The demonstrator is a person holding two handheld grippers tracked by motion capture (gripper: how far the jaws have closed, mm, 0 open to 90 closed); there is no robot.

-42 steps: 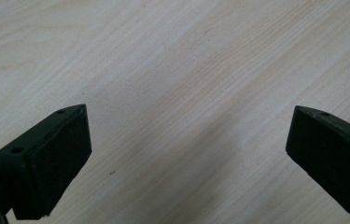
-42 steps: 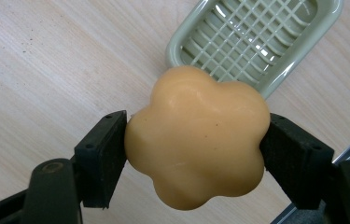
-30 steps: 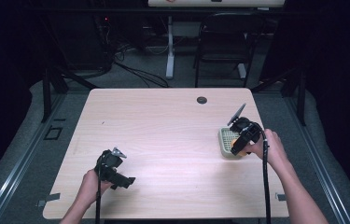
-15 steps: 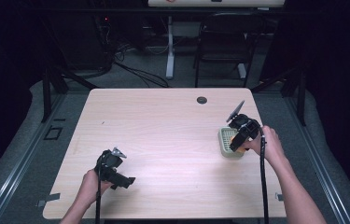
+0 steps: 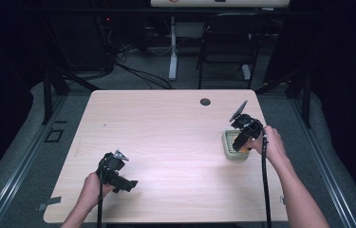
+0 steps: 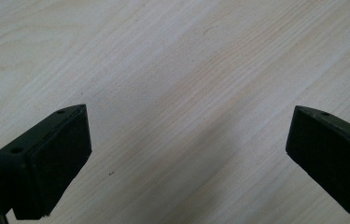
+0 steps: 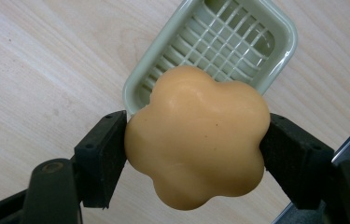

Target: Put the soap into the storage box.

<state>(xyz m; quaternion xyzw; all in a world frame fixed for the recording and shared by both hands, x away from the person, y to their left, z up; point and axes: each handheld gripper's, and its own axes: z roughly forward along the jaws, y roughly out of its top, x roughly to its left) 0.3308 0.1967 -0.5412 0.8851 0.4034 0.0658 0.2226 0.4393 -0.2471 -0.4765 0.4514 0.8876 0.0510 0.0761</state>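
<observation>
Right gripper [image 7: 195, 140]: jaws clamped on a flower-shaped soap bar [image 7: 196, 140], one pad pressing each side. Soap is pale orange-tan, smooth and matte, with rounded lobes around the outline, a gently domed face and a few tiny dark specks. It looks whole; no chips visible.

Soap position: held off the table, over the near end of the soap dish [image 7: 275, 63]; in the right gripper view the dish sits at about 12 to 1 o'clock of the bar and its near rim is hidden behind the bar. Dish is pale green plastic, a rounded rectangle with a raised lattice grid in the floor.

In the high view, the right gripper [image 5: 243, 141] and dish [image 5: 226, 148] are at roughly 3 o'clock on the wooden table [image 5: 166, 128], near its right edge. A small orange patch of the soap shows under the gripper there.

Left gripper [image 6: 189, 154]: jaws spread wide, nothing between them, bare wood grain below. High view places it [image 5: 129, 184] at about 7 o'clock on the table, well apart from the dish.
</observation>
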